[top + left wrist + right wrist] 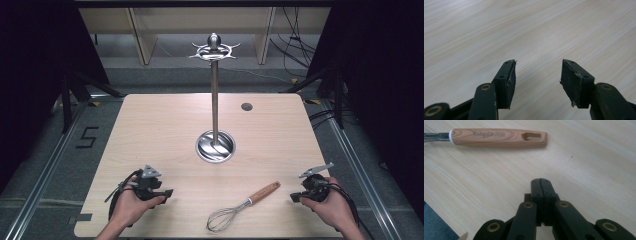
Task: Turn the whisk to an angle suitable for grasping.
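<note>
Hands at the near edge of the table (150, 125) each hold a gripper. The left gripper (167, 193) rests low on the wood with its jaws spread wide and only bare tabletop between them, as the left gripper view (537, 75) shows. The right gripper (295, 198) has its jaws pressed flat together, holding nothing, seen in its own view (541, 185).

Between the two grippers, nearer the right one, lies a whisk (240, 207); its wire end points toward the person and its wooden handle (499, 137) lies apart from the right gripper's tips, just ahead of them.

Farther off, beyond both grippers at the table's middle, stands a tall metal stand (215, 100) on a round base, with hooked arms at its top.
</note>
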Demonstrator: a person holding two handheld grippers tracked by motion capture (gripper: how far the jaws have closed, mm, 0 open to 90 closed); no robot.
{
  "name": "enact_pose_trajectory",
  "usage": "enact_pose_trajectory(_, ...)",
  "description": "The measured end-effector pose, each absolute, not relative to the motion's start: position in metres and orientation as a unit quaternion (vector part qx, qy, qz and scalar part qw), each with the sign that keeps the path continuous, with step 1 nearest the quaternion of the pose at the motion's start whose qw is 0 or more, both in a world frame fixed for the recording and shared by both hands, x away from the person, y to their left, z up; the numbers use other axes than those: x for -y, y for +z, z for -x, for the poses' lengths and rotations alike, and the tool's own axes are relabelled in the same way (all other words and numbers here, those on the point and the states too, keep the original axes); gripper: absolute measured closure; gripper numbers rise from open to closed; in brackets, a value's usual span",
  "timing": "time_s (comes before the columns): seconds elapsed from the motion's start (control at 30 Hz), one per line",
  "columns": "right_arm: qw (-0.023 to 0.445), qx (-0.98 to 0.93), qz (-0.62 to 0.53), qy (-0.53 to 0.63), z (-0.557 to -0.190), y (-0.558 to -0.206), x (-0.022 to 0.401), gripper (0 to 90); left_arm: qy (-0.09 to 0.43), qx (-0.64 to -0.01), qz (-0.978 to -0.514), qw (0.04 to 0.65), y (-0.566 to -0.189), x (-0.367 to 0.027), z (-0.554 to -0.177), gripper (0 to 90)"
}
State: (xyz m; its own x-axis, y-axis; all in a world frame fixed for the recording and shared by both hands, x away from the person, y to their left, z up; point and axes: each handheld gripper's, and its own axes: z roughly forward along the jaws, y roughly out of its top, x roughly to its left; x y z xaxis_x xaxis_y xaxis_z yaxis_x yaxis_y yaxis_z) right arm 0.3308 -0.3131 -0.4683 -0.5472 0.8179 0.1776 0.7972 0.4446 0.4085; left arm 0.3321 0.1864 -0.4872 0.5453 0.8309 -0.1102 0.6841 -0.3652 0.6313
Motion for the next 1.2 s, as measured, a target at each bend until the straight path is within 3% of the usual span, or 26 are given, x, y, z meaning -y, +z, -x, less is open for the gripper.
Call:
enact_pose_trajectory(0.67, -0.008, -0.854, -0.496, 0.157, -0.350, -0.472, 0.276, 90.0, 0.105, -0.478, -0.808, 0.327, -0.488, -0.198, -0.330, 40.7)
enact_pose_trajectory(0.73, -0.035, -0.840, -0.522, 0.144, -0.352, -0.472, 0.268, 90.0, 0.102, -0.478, -0.808, 0.329, -0.488, -0.198, -0.331, 40.6)
enact_pose_trajectory(1.2, -0.004, -0.860, -0.502, 0.096, -0.391, -0.473, 0.243, 90.0, 0.104, -0.479, -0.806, 0.331, -0.488, -0.201, -0.333, 40.7)
